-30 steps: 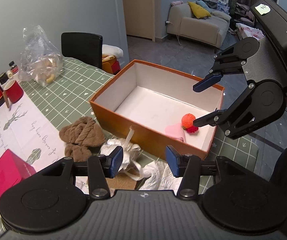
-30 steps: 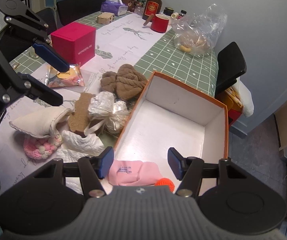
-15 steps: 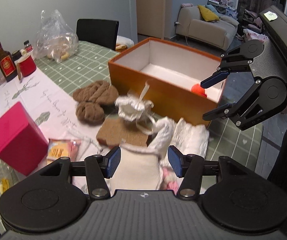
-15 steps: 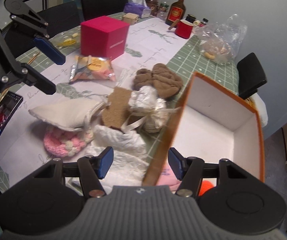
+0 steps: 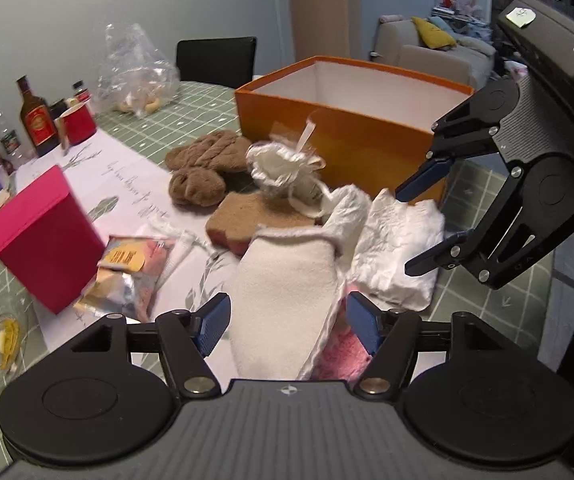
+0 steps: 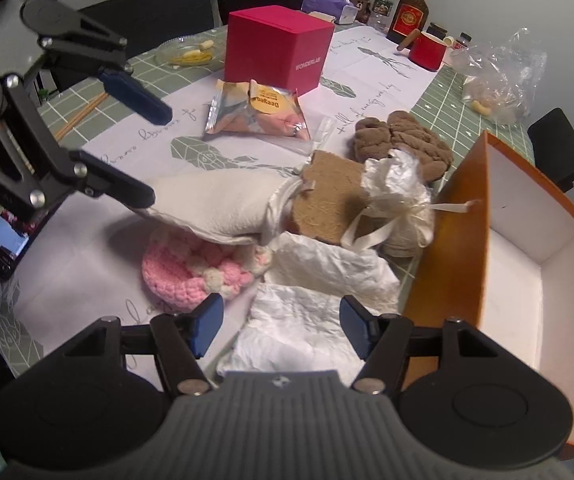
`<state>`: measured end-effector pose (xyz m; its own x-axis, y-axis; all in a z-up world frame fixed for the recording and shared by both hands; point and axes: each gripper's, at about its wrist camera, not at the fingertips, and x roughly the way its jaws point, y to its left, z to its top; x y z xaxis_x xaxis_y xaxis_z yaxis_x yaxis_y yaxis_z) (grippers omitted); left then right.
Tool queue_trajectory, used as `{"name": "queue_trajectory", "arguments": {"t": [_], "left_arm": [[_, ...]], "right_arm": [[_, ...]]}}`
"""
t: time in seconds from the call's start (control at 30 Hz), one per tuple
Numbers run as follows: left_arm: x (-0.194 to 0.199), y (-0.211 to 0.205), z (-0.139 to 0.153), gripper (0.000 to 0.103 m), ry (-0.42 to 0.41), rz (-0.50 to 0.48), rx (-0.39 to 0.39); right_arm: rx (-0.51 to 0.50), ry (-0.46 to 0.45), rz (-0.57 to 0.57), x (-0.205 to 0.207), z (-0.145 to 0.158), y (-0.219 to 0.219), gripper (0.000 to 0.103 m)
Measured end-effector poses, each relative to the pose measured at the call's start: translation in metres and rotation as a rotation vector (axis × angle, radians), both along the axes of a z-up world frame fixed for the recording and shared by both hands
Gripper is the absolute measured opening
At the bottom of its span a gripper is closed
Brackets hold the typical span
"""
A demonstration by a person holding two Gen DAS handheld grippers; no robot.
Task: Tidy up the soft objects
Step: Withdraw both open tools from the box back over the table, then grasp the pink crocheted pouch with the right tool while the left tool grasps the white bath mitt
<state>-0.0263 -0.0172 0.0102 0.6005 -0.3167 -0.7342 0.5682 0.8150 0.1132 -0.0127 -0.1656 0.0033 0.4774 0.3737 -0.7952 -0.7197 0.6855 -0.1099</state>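
Observation:
A pile of soft things lies on the table beside the orange box (image 5: 347, 136) (image 6: 447, 260). My left gripper (image 5: 287, 326) (image 6: 155, 156) hovers low over a cream cloth pouch (image 5: 287, 276) (image 6: 215, 204). Its jaws are opening, with the pouch between them but not pressed. My right gripper (image 6: 279, 328) (image 5: 411, 232) is over a crumpled white cloth (image 6: 299, 320) (image 5: 399, 248). Its jaws are also opening, with the cloth under the gap, not gripped. A pink crochet piece (image 6: 191, 276) lies under the pouch. A brown knitted item (image 5: 207, 160), a brown sponge (image 5: 255, 212) and an organza bag (image 5: 287, 172) lie further in.
A pink box (image 6: 279, 52) and a snack packet (image 6: 259, 112) stand beyond the pile. A red mug (image 6: 427, 52), a bottle (image 6: 407, 12) and a plastic bag (image 6: 499, 76) sit at the far end. A phone (image 6: 3, 244) lies at the left edge. Black chairs surround the table.
Both grippers have come away from above the box and dropped toward the pile of soft things. Both pairs of jaws stand wider than before. The box now lies off to the side.

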Motion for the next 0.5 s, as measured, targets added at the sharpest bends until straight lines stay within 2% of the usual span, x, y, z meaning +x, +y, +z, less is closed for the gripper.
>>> {"name": "queue_trajectory", "arguments": {"t": [0.1,0.23,0.5], "left_arm": [[-0.004,-0.001,-0.009,0.078,0.012,-0.02,0.017],[-0.007,-0.01,-0.022,0.083,0.001,-0.047,0.077],[-0.003,-0.025,-0.046,0.083,0.002,-0.089,0.186]], "right_arm": [[0.003,0.019,0.01,-0.001,-0.01,0.006,0.064],[0.008,0.035,0.026,-0.004,-0.016,0.014,0.066],[0.029,0.054,0.038,-0.008,-0.019,0.017,0.069]]}}
